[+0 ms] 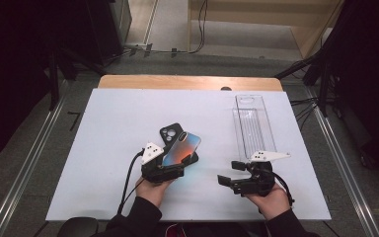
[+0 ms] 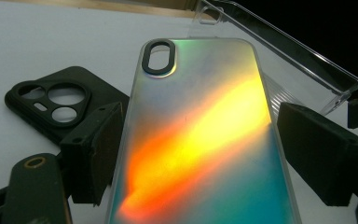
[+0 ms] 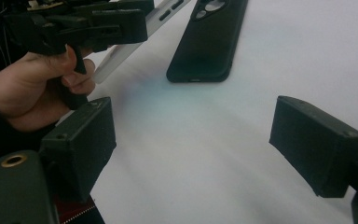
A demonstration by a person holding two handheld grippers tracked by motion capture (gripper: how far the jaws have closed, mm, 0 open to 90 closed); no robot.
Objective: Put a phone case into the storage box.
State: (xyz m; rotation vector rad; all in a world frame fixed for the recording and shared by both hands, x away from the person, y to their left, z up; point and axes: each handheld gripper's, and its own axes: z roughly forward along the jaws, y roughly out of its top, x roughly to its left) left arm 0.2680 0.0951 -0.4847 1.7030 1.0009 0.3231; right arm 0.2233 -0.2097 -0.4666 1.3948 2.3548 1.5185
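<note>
From above, my left gripper (image 1: pixel 164 165) clamps the iridescent case (image 1: pixel 181 148) by its lower end, tilted up over the black case (image 1: pixel 171 134) lying on the white table (image 1: pixel 108 128). My right gripper (image 1: pixel 237 173) hangs wide open and empty, near the clear tray (image 1: pixel 253 126).

Along my left jaws, the iridescent case (image 2: pixel 200 140) sits between them, the black case (image 2: pixel 58 105) behind on the left.

Along my right jaws, spread apart over bare table, I see the black case (image 3: pixel 207 39) and my left hand (image 3: pixel 32 88).
</note>
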